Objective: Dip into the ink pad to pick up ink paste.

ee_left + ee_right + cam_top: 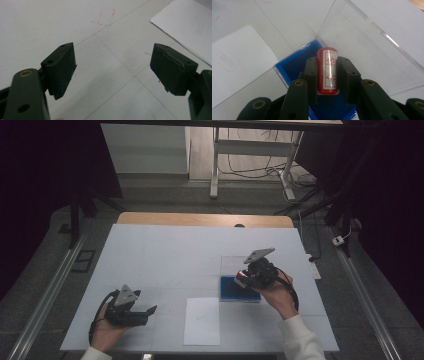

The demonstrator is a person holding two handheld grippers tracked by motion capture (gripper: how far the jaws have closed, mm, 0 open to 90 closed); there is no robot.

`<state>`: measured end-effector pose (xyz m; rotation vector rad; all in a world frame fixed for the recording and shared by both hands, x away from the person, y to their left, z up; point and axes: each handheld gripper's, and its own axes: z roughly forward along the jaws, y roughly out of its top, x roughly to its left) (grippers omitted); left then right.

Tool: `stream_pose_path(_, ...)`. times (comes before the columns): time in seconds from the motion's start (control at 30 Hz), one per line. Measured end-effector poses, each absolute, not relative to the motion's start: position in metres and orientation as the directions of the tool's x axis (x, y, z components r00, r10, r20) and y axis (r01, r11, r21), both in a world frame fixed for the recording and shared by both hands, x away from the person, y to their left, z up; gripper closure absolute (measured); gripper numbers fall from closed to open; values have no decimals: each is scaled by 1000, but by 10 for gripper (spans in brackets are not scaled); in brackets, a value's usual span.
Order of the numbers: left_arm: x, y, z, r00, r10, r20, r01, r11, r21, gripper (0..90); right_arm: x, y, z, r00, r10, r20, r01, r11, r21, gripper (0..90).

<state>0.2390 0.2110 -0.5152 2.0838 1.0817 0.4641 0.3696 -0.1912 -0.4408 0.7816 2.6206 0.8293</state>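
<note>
White table [165,255], blue-lined clear box [294,66], red stamp [327,71] above it

- Our left gripper [150,310] rests low by the table's [165,250] near edge, jaws wide apart.
- Our right gripper [239,276] hovers over the table's right half, jaws clamped together.

The clear lid [372,37] stands open behind the blue box [240,290], paper [202,321] lies beside it, and bare table [165,255] stretches leftward.
</note>
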Motion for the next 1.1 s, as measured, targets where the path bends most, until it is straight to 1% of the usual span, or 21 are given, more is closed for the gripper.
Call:
stream_pose_path(0.23,239,211,-515,581,814,-15,551,-380,743,211,375,-187,-452,-821,562,-99,422,715,557,704)
stream_pose_path(0.33,239,211,-516,582,813,-13,550,-382,743,211,379,-184,-464,-826,554,-106,431,740,516,704)
stream_pose_path(0.37,239,211,-515,582,813,-13,550,-382,743,211,379,-184,-464,-826,554,-106,431,740,516,704)
stream_pose_path(0.4,239,211,-515,583,813,-12,549,-383,743,211,380,-186,-464,-822,563,-84,442,723,531,704)
stream_pose_path(0.47,239,211,-516,583,812,-11,551,-385,741,212,381,-187,-464,-822,564,-76,447,723,527,704)
stream_pose_path(0.77,238,210,-516,586,810,-10,550,-389,739,212,381,-183,-463,-822,563,-89,451,738,501,705)
stream_pose_path(0.93,239,209,-516,587,809,-7,551,-393,736,212,381,-178,-466,-820,563,-104,457,754,472,707)
stream_pose_path(1.1,237,208,-516,591,807,-8,550,-395,735,216,379,-178,-468,-818,561,-124,448,757,475,709)
